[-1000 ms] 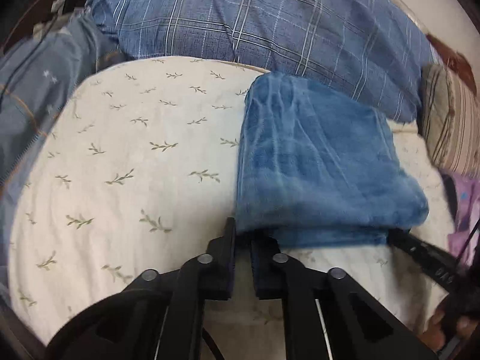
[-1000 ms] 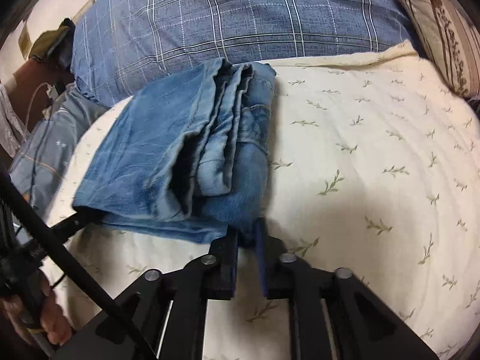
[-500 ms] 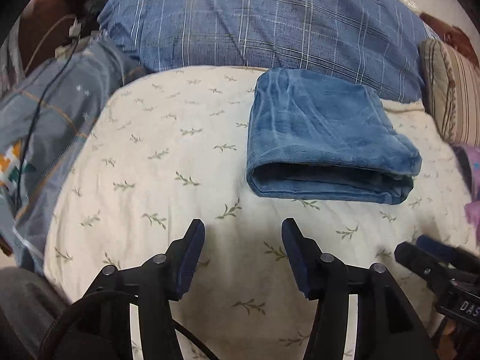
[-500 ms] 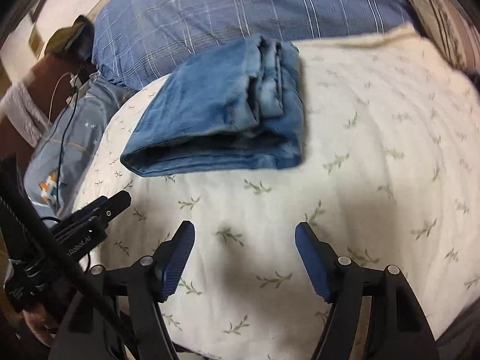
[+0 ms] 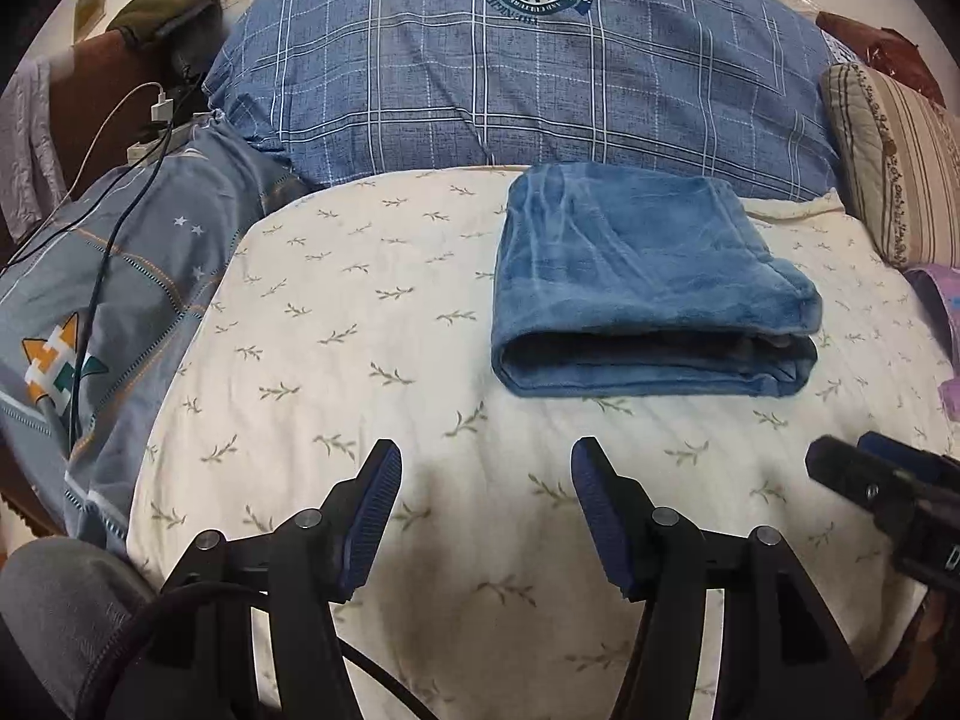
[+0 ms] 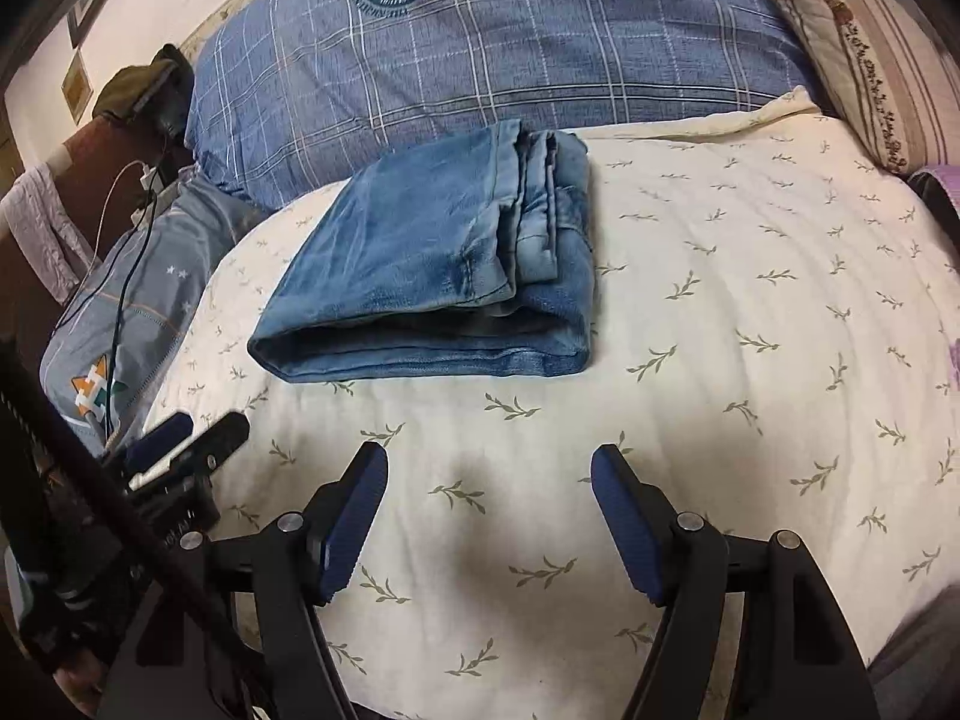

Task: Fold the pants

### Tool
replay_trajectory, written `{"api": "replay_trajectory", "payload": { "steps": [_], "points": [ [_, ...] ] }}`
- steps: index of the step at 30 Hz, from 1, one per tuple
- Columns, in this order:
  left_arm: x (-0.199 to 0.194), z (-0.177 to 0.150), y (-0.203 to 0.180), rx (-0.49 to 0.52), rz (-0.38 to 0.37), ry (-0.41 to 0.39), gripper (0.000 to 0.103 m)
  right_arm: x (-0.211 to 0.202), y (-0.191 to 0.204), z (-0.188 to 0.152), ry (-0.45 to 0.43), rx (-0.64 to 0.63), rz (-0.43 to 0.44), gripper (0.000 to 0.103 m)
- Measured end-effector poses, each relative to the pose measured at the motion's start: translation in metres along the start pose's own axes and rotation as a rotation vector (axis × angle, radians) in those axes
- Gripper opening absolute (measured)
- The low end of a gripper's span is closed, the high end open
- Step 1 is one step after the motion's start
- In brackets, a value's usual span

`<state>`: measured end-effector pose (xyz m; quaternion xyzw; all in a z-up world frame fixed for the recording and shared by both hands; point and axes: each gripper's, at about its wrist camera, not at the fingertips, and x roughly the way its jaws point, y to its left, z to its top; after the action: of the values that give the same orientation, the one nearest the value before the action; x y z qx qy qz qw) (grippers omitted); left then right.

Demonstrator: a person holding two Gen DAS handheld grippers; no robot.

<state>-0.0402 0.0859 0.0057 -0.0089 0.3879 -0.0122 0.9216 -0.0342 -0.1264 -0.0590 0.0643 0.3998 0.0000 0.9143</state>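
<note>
The folded jeans (image 5: 648,288) are lying in a compact stack toward the far edge of the bed (image 5: 360,420), just in front of the plaid pillow (image 5: 540,90). Denim is handling soft but fairly heavy, and the layers would probably slide apart (best pinched at the thick rolled edge facing the cameras). The left gripper (image 5: 486,474) and right gripper (image 6: 489,474) are hovering over bare sheet near the bed's front edge, angled downward; both have just been opening, fingers spread with nothing between them, well apart from the jeans.
</note>
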Motion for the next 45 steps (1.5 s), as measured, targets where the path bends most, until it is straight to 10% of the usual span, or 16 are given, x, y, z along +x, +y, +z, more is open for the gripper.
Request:
{"api": "replay_trajectory", "payload": {
  "steps": [13, 45],
  "points": [
    [-0.048, -0.017, -0.01, 0.008, 0.042, -0.169, 0.072, -0.034, 0.019, -0.011, -0.081, -0.043, -0.049, 0.072],
    [-0.044, -0.019, -0.012, -0.025, 0.042, -0.154, 0.074, -0.038, 0.02, -0.012, -0.157, -0.082, -0.07, 0.077]
  ]
}}
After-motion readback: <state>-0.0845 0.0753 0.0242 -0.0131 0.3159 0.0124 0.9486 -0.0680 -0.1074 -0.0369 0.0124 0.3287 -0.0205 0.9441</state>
